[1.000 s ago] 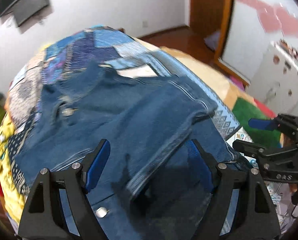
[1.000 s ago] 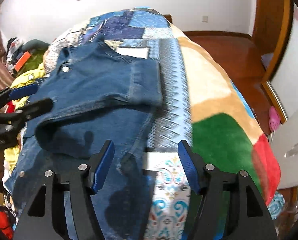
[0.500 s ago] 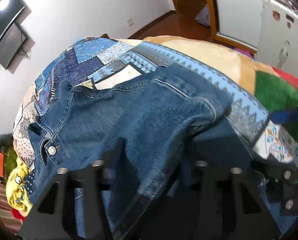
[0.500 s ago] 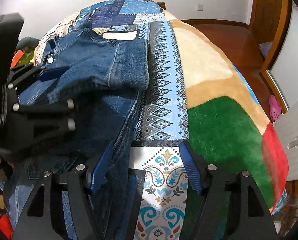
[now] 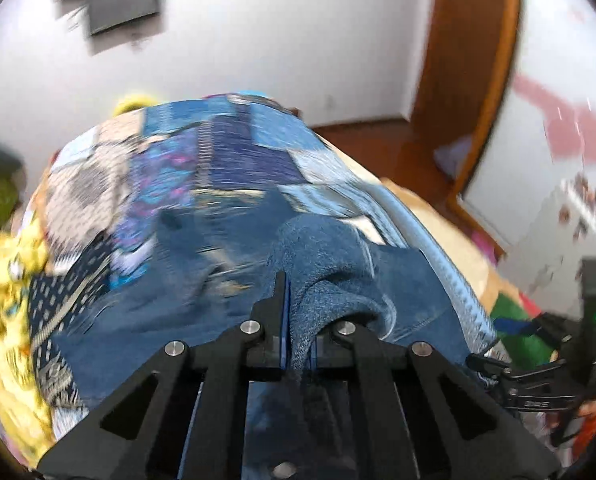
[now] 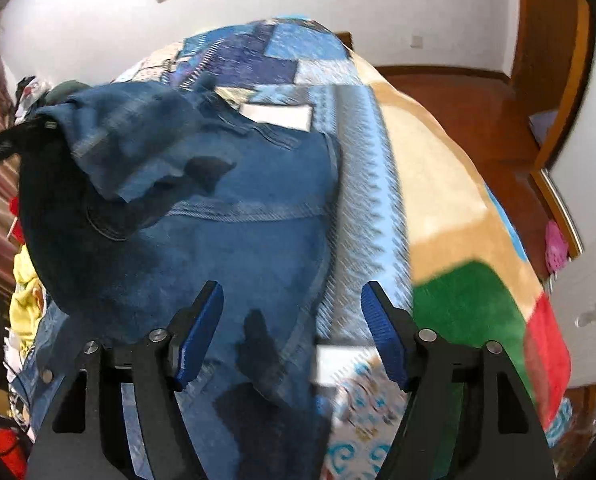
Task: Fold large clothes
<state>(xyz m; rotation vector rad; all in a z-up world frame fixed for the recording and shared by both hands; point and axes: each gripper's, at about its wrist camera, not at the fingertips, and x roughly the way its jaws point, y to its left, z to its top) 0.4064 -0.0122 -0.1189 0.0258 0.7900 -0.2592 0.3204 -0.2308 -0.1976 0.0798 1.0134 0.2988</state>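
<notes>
Your two wrist cameras, both angled down over the bed

Each looks forward along its own claw, close above the denim jacket [image 5: 402, 280] on the bed [image 6: 438, 184]; both views share the jacket, the patchwork bedcover [image 5: 233, 160] and the far white wall, and each catches the other claw at its edge.

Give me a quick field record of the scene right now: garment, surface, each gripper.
garment: blue denim jacket, lying on the bed, one sleeve end lifted
surface: patchwork bed blanket in blue, tan, green and red
left gripper: jaws have just been closing, now shut on a bunched fold of the denim sleeve
right gripper: jaws have just been opening, nothing between them, above the jacket's lower edge
clutter: yellow cloth at the bed's left side
</notes>
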